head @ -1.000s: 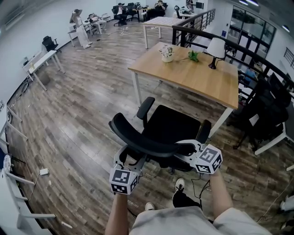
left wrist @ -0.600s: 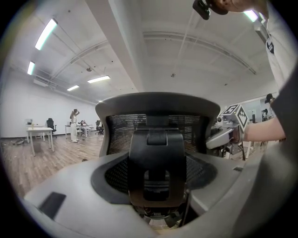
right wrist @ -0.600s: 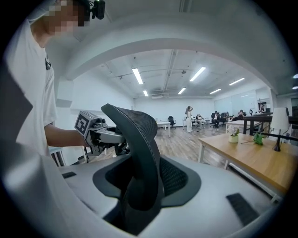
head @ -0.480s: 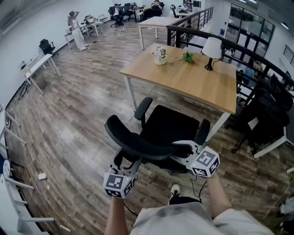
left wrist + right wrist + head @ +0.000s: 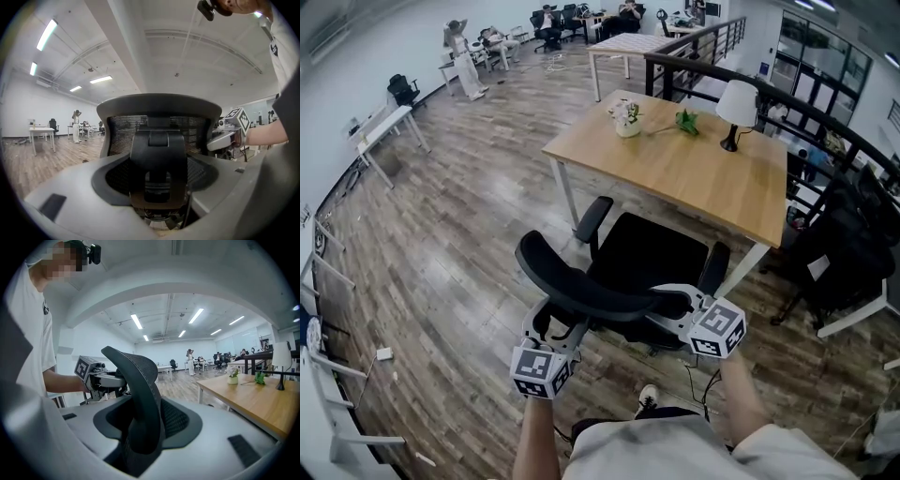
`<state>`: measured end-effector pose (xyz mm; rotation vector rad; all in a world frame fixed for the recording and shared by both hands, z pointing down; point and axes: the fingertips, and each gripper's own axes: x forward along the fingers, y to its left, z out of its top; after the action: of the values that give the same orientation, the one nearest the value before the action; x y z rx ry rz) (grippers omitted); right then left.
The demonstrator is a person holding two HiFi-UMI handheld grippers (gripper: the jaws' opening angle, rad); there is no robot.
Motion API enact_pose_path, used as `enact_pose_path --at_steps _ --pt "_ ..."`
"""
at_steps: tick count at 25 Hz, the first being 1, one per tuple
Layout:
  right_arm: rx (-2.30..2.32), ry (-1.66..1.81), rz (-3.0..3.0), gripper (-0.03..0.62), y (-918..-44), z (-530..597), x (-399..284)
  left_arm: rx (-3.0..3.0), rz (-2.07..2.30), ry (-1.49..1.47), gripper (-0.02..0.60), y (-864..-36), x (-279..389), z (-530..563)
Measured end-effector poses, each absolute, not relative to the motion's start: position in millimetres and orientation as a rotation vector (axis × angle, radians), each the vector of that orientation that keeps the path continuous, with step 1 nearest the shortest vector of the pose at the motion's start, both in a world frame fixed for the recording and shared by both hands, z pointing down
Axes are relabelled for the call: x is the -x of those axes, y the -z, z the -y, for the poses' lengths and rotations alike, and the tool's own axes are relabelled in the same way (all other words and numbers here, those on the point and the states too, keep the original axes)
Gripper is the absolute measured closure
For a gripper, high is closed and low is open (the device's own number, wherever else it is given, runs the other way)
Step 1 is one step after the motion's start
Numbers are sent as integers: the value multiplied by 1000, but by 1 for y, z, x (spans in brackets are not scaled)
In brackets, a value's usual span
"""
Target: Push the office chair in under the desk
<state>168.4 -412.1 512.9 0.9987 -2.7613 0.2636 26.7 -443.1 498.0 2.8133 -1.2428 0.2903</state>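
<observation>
Head view takes in a wood-plank floor [image 5: 459,225] with a light wooden desk [image 5: 694,178] standing on white legs at its middle. On the person's side of the desk, just beside its near long edge, stands the black office chair [image 5: 652,255]. Its seat faces the desk and most of it lies outside the tabletop, with one armrest close to the desk's near-left leg. The chair's curved mesh backrest [image 5: 581,286] is the part farthest from the desk.

Both tongs meet that backrest from the side away from the desk. The left gripper [image 5: 562,326] sits behind the backrest's middle. Its jaws are spread wide around the rear spine, and mesh shows on either side between the spine and the pads. The right gripper [image 5: 672,302] is at the backrest's right end. Its jaws have just been opening, and they stand apart with the backrest's edge between them, unclamped.

On the desk's far edge stand a white-shaded table lamp [image 5: 736,101], a small pot of flowers [image 5: 628,120] and, between those two, a small green object [image 5: 686,122].
</observation>
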Motion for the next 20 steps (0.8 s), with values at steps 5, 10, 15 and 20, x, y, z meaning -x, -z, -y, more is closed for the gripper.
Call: enact_pose_path --at_steps 5,10,15,20 --pt "-952 -258 2767 395 -516 427 -186 -2793 1257 -297 252 -501 -44 455" --pt "-979 -266 2771 395 -513 447 -206 -2787 1260 -300 252 -499 -64 474" --pt "-1017 -274 2775 393 -514 477 -229 -2793 1256 -294 252 -500 -86 505" --pt "-1011 -275 2767 395 -513 513 -248 -2808 1238 -292 252 -498 -107 541"
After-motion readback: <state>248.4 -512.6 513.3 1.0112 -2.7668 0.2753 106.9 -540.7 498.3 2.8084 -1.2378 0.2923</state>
